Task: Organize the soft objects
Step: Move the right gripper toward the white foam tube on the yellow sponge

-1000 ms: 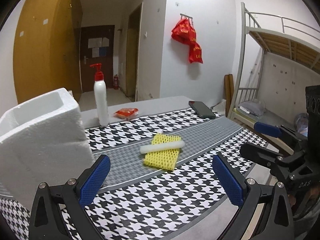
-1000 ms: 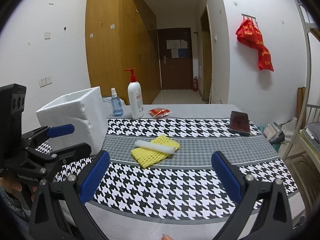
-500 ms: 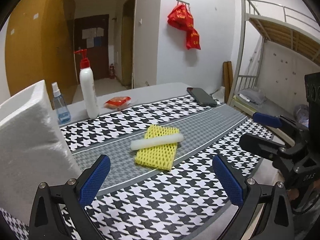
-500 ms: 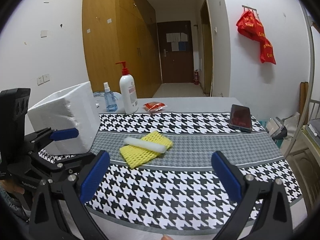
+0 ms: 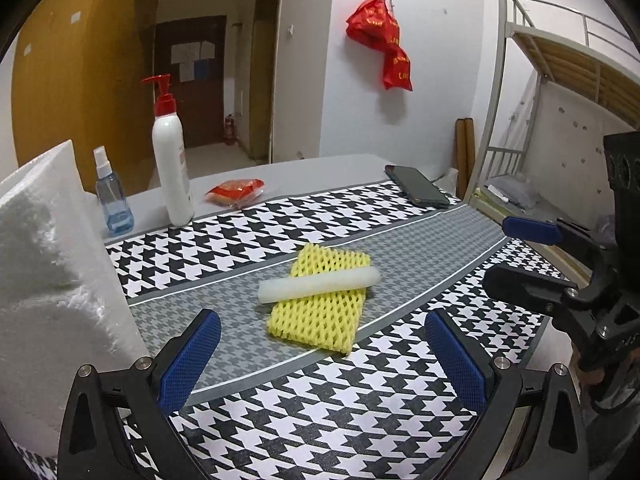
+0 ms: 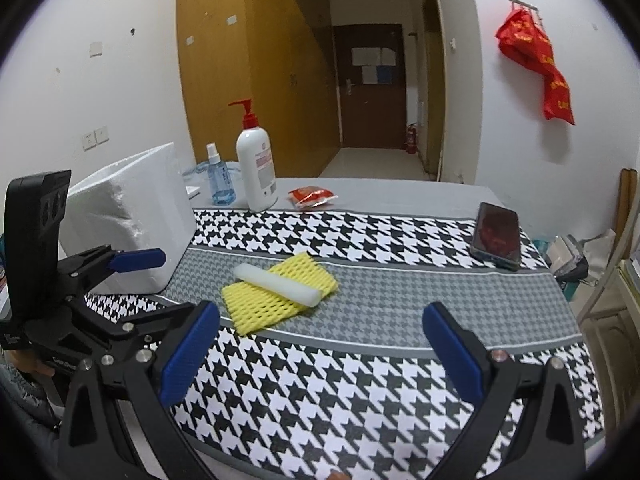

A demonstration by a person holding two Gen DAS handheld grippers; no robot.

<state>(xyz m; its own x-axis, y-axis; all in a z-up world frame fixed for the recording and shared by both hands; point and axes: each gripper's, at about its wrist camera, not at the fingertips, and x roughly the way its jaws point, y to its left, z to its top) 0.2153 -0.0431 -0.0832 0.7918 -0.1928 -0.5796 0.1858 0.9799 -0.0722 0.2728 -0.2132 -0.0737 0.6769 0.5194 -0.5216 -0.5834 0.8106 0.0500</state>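
Both tongs gape before white foam stick [image 5: 319, 285] on yellow net [image 5: 324, 312]

Dorm room, white walls, dim hallway.
Wooden wardrobe [image 6: 256, 80] on left wall, dark door [image 6: 370, 88] at hallway end, red bags [image 5: 382, 44] hung on wall, metal bunk bed [image 5: 560, 80] at right.

Dorm room: metal bunk bed [image 5: 560, 60], wooden wardrobes [image 6: 256, 60], hallway door [image 6: 370, 84]
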